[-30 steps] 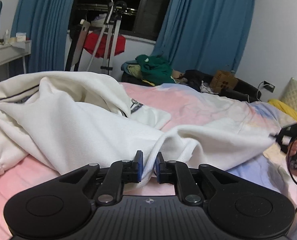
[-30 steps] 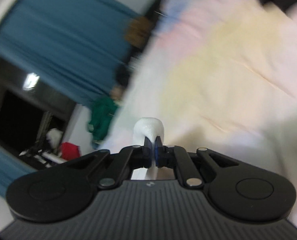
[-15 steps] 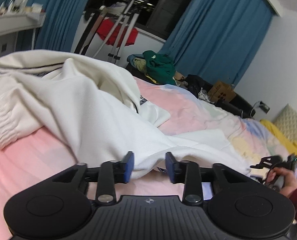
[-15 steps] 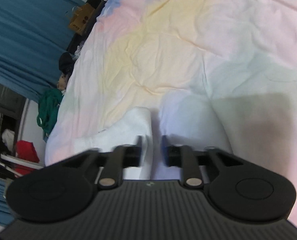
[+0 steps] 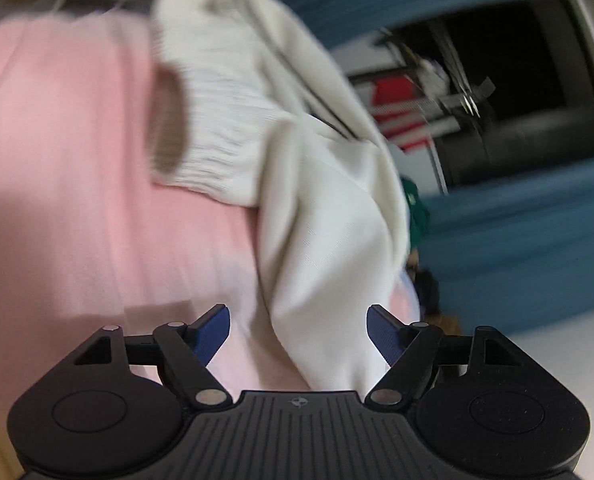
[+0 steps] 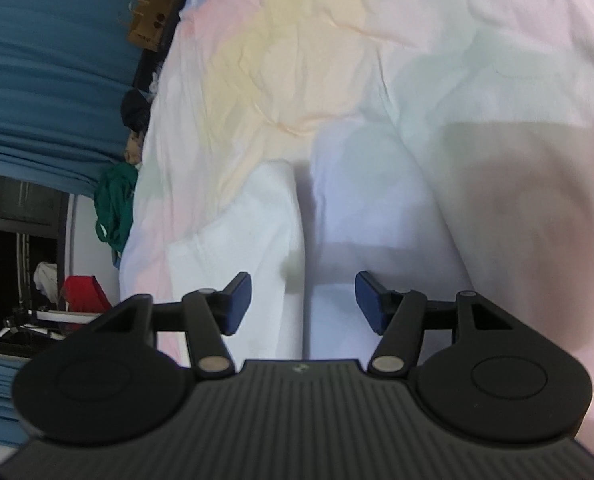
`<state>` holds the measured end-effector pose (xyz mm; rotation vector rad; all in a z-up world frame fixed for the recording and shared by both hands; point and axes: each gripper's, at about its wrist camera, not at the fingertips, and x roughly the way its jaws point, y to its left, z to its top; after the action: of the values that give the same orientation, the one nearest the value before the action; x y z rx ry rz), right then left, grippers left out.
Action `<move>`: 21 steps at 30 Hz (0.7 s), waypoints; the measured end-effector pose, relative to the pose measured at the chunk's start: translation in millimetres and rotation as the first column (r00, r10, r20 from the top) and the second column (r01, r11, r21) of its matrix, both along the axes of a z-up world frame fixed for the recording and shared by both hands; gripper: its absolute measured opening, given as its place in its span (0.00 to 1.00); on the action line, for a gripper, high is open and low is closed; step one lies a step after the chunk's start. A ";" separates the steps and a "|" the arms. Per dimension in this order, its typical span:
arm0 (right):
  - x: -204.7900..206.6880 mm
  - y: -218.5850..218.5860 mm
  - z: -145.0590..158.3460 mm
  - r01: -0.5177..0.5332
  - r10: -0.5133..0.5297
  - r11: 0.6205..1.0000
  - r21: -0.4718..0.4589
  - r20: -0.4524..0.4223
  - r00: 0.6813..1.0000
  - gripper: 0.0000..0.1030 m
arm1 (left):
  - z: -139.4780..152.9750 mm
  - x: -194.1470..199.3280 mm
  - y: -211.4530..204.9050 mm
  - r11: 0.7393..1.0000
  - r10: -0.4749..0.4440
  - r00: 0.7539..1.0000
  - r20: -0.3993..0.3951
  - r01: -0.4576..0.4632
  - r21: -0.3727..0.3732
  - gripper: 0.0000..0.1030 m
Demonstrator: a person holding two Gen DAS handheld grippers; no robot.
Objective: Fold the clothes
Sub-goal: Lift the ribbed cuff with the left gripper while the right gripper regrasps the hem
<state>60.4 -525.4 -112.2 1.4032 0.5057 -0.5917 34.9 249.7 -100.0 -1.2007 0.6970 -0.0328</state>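
A white garment (image 5: 297,184) with a ribbed cuff lies crumpled on the pink sheet (image 5: 57,200) in the blurred, rolled left wrist view. My left gripper (image 5: 298,330) hangs over its lower fold, jaws opening wide, blue pads clear of the cloth. In the right wrist view a white end of the garment (image 6: 253,248) lies flat on the pastel bedsheet (image 6: 417,80). My right gripper (image 6: 303,302) is above it, jaws opening; the cloth lies under the gap and neither pad presses on it.
Blue curtains (image 6: 37,60) and a dark window (image 5: 517,80) border the bed. A green garment (image 6: 115,208), a red cloth (image 6: 83,292) on a rack and a cardboard box (image 6: 149,24) sit beyond the bed's far edge.
Both grippers were shut on the white garment and have let it go, jaws spreading. The left view has rolled hard and swung towards the cuffed end; the right one barely shifted.
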 end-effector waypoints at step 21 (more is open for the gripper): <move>34.5 9.3 4.3 -0.050 0.056 0.987 -0.150 0.037 0.998 0.57 | -39.8 68.0 33.9 0.951 0.271 0.960 -0.068 -0.278 -0.138 0.57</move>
<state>94.9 -516.1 -107.9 1.2538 0.4550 -0.5449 102.9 283.6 -139.8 -1.4356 0.5705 0.1812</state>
